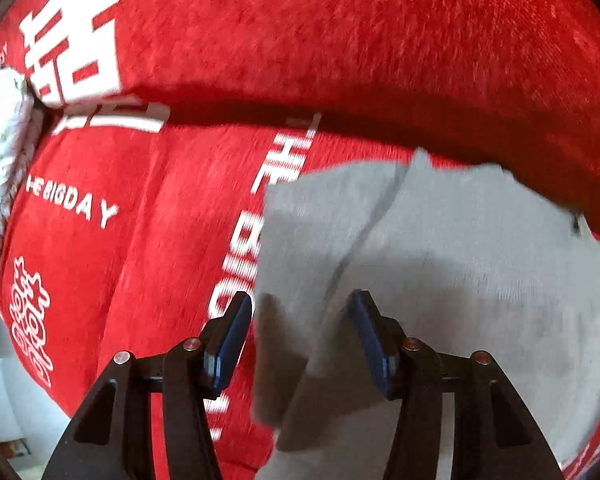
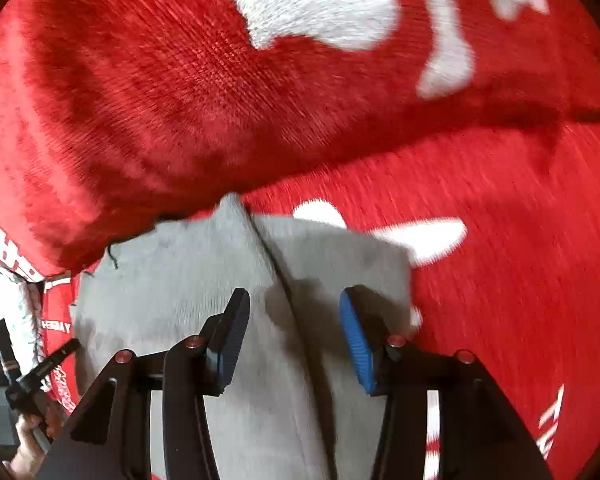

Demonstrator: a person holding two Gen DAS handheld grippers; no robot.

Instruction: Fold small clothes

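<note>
My left tongs [image 1: 300, 344] hang straight over the grey garment [image 1: 440, 264], jaws parted, nothing pinched between them. The cloth's left edge runs right under the gap, but the pads are clear of it. Released, then.

Over on the right wrist view, my right tongs [image 2: 294, 340] also stand apart above the same grey garment [image 2: 188, 300], with a raised fold or seam running up between the jaws. The pads don't press on it, so that side is let go too.

The garment lies spread on a red blanket [image 1: 340, 40] printed with white lettering, which covers a soft, sofa-like seat; its far edge is tucked right against the padded back. It looks partly doubled over already, one layer lying across another, with a ridge down the middle. At the far left of the right wrist view I can see the left tongs held in a hand [image 2: 28, 444], just off the garment's edge.

My read: one fold is laid and released, and I'm lining up for the next. That calls for each pair of tongs to drop onto an edge or corner, pinch through both layers, then carry the cloth across evenly. Both views are blurred, so the exact corners are hard to pick out.
</note>
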